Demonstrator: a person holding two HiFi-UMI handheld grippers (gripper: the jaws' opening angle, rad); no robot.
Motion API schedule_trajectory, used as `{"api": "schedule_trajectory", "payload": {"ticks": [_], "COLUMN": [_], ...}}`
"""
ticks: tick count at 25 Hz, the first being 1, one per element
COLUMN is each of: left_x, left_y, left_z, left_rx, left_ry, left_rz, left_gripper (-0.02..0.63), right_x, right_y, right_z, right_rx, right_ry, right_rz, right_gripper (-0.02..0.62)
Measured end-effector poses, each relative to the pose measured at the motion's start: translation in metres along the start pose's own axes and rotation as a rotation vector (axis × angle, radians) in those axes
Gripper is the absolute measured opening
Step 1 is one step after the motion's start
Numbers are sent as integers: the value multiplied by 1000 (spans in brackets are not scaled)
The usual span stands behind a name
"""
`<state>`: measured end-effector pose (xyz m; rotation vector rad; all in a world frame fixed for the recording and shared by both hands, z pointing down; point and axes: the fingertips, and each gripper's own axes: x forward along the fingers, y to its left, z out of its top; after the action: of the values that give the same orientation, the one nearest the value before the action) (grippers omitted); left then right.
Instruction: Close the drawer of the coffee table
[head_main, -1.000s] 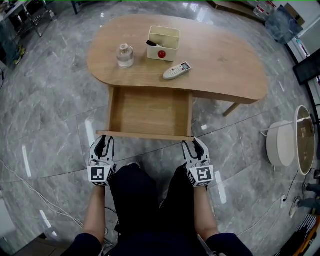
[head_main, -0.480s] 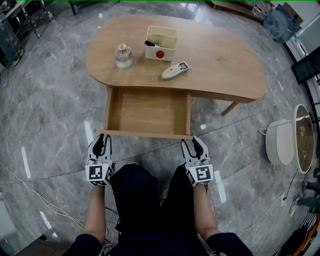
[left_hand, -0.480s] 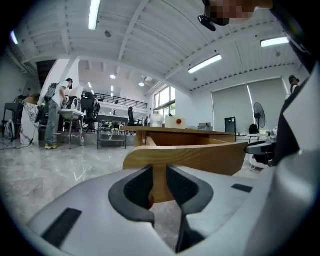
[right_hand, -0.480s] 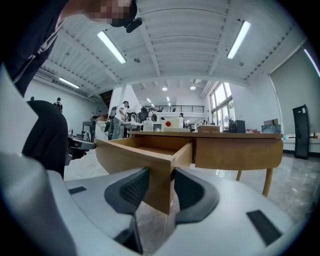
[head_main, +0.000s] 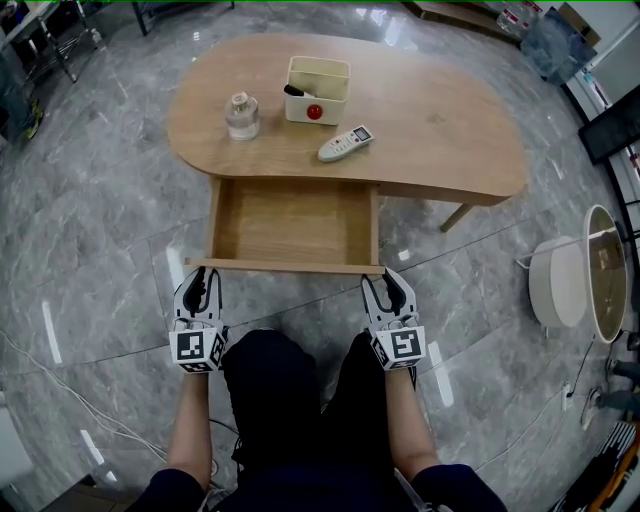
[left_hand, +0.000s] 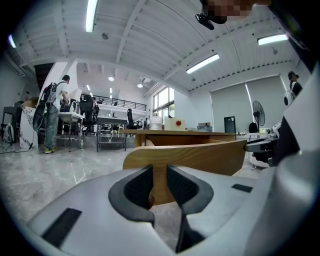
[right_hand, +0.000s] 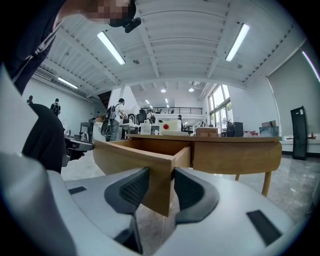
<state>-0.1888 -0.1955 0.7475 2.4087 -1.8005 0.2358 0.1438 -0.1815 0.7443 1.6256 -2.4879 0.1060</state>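
The wooden coffee table (head_main: 440, 120) has its drawer (head_main: 292, 220) pulled out towards me, and the drawer is empty. My left gripper (head_main: 201, 283) points at the left end of the drawer front (head_main: 285, 265). Its jaws have just been closing a little and stand open, with the board's face (left_hand: 200, 157) showing through the gap behind the left gripper (left_hand: 159, 172). My right gripper (head_main: 385, 285) is open at the front's right corner (right_hand: 135, 160), which shows between the jaws of the right gripper (right_hand: 161, 175). I cannot tell whether the fingertips touch the wood.
On the tabletop stand a white box (head_main: 318, 88) with a red ball, a glass jar (head_main: 241, 114) and a remote (head_main: 345, 143). A round white side table (head_main: 560, 285) is on the marble floor at the right. My knees (head_main: 290, 400) are just behind the grippers.
The head view has shifted slightly. Both grippers stay at the drawer front, and the drawer stands about as far out as before.
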Motion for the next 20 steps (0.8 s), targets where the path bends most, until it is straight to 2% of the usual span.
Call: {"api": "schedule_trajectory", "payload": {"ticks": [20], "left_x": [18], "left_y": [-2], "left_z": [0], "left_rx": [23], "left_ry": [46], "left_rz": [-9], "left_gripper": [103], "right_x": [16], "right_y": [-13], "right_z": [0], "right_rx": [27], "right_ry": [41], "right_rz": [-62], "right_gripper": [169]}}
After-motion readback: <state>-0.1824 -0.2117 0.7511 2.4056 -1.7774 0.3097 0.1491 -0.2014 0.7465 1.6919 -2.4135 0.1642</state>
